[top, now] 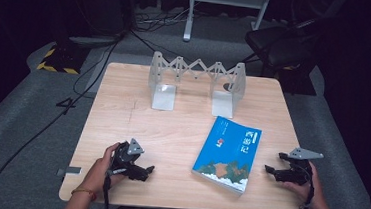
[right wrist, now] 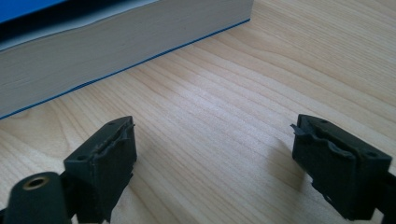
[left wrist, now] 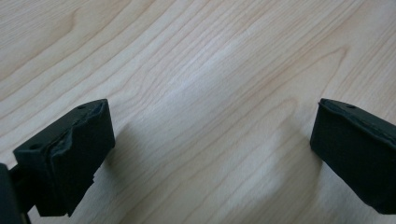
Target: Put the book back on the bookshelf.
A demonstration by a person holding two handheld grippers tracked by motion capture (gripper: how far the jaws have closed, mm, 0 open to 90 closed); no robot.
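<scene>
A thick blue book lies flat on the wooden table, right of centre. Its page edge fills the upper left of the right gripper view. My right gripper rests near the table's right front edge, a short way right of the book and pointing at it. It is open, with bare wood between the jaws. My left gripper lies low at the front left, pointing right toward the book. It is open too, with nothing between the jaws.
A clear folding bookstand with two upright end plates stands at the back middle of the table. Beyond the table are a dark chair, a white frame and cables on the grey floor.
</scene>
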